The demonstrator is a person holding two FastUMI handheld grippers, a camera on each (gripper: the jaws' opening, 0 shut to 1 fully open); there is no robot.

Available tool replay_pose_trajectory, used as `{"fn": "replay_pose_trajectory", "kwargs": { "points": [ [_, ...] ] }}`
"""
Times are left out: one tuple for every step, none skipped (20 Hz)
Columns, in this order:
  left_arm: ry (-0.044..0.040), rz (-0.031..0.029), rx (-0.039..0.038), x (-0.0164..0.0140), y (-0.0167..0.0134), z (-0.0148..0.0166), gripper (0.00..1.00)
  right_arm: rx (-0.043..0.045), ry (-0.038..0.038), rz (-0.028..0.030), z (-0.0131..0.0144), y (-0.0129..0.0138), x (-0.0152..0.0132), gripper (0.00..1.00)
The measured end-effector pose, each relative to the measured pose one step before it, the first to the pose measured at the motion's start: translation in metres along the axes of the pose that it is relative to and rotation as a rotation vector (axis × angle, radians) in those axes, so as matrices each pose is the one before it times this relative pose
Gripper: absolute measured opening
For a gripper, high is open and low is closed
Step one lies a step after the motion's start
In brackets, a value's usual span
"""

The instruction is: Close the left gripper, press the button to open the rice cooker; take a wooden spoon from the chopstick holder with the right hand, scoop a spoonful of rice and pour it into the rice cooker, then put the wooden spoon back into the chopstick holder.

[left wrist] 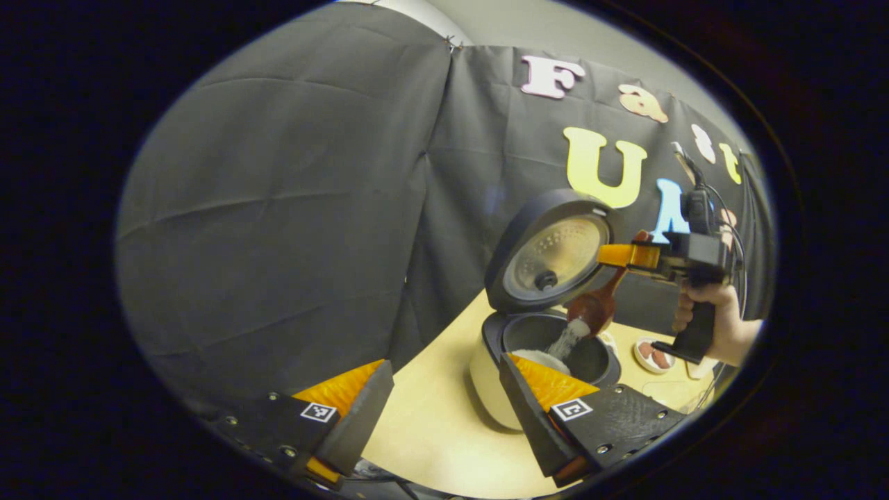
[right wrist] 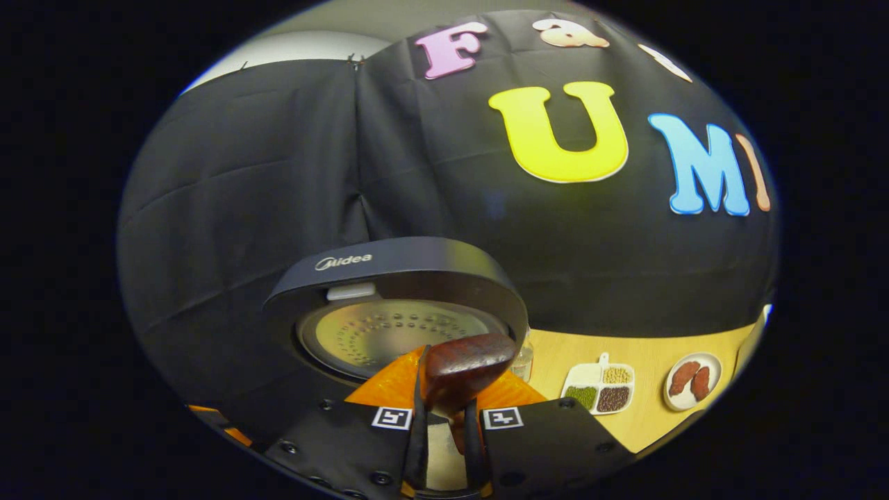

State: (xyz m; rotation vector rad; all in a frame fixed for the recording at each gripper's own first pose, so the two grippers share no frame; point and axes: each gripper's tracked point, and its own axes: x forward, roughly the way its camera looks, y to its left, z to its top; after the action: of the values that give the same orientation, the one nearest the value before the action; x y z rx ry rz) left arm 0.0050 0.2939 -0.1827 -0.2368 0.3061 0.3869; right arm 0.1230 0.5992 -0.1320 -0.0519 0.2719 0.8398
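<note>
The rice cooker (left wrist: 496,389) stands on the table with its lid (left wrist: 549,260) swung up and open. In the left gripper view my right gripper (left wrist: 620,255) is shut on the handle of the wooden spoon (left wrist: 596,307). The spoon is tipped over the inner pot (left wrist: 590,354), and white rice (left wrist: 568,340) streams down from it. My left gripper (left wrist: 444,406) hangs open before the cooker with nothing between its fingers. In the right gripper view the spoon bowl (right wrist: 467,369) sits between my right gripper's (right wrist: 446,417) fingers, with the lid (right wrist: 396,278) just behind.
A divided tray of grains (right wrist: 599,387) and a small round plate with brown pieces (right wrist: 691,380) lie on the wooden table (right wrist: 646,417) to the right of the cooker. A hand (left wrist: 722,323) holds the right gripper. The black cloth wall stands close behind.
</note>
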Motion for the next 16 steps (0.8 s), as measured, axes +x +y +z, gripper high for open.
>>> {"fn": "replay_pose_trajectory", "kwargs": {
  "points": [
    [-0.00124,-0.00239,-0.01233,-0.0019,0.00007,0.00007,0.96,-0.04954,-0.00659,0.01409,0.00093,0.00443,-0.00042,0.23],
    [-0.001,-0.0025,-0.00772,-0.00139,-0.00003,0.00015,0.96,-0.0467,0.00141,0.0104,-0.00212,0.00121,0.00027,0.23],
    [-0.00286,0.00148,-0.00184,0.00047,-0.00011,-0.00139,0.96,-0.03614,0.00261,0.01123,-0.0042,0.00265,0.00168,0.23],
    [0.00013,0.00608,0.00348,0.00024,0.00108,-0.00061,0.96,-0.02831,0.00702,0.0152,-0.00508,0.00425,0.0004,0.23],
    [0.00101,0.00601,0.00548,-0.00007,0.00077,-0.00153,0.96,-0.02702,0.01289,0.01561,-0.00549,0.00707,0.00081,0.23],
    [-0.00029,0.00542,0.00341,-0.00062,0.00061,-0.00098,0.96,-0.04225,0.00869,0.00861,-0.00544,0.00328,0.00082,0.23],
    [-0.00067,0.00512,0.00188,-0.00041,0.00054,-0.0022,0.96,-0.05208,0.00062,0.004,-0.00286,0.00065,-0.00018,0.23],
    [0.00075,0.007,0.00237,0.00041,0.00091,-0.00131,0.96,-0.05443,-0.00035,0.00301,-0.00449,0.00247,0.00115,0.23],
    [0.00029,0.00962,0.00795,-0.00021,0.00067,-0.00246,0.96,-0.05953,-0.00499,0.00845,-0.00397,0.00516,-0.0007,0.23],
    [0.00067,0.01126,0.00954,0.00038,0.00074,-0.00114,0.96,-0.05637,-0.01445,0.0065,-0.00108,0.00298,-0.00084,0.23],
    [0.0021,0.00662,0.00172,-0.00035,-0.00026,-0.00222,0.96,-0.0406,-0.01561,0.00329,0.00083,0.00355,-0.00147,0.23],
    [0.00384,-0.00127,-0.00496,0.00002,-0.00239,-0.00167,0.96,-0.02063,-0.00247,0.00296,-0.00084,0.00327,-0.00201,0.23],
    [0.00284,-0.0011,-0.00697,0.00079,-0.00076,-0.00279,0.96,-0.00457,0.00506,0.00686,-0.00244,0.00155,-0.00121,0.23],
    [0.0016,-0.00177,-0.00625,0.00041,-0.00099,-0.00158,0.96,0.00768,0.00886,0.00741,-0.00138,0.00092,-0.00225,0.23],
    [0.00161,-0.00263,-0.00266,0.0003,-0.00139,-0.00417,0.96,0.01292,0.00492,0.00311,-0.0022,-0.00086,-0.00035,0.23],
    [0.00023,-0.00249,0.00174,-0.00016,-0.00113,-0.00172,0.96,0.01278,0.00025,-0.0018,0.00056,-0.00254,-0.0013,0.23]
  ]
}}
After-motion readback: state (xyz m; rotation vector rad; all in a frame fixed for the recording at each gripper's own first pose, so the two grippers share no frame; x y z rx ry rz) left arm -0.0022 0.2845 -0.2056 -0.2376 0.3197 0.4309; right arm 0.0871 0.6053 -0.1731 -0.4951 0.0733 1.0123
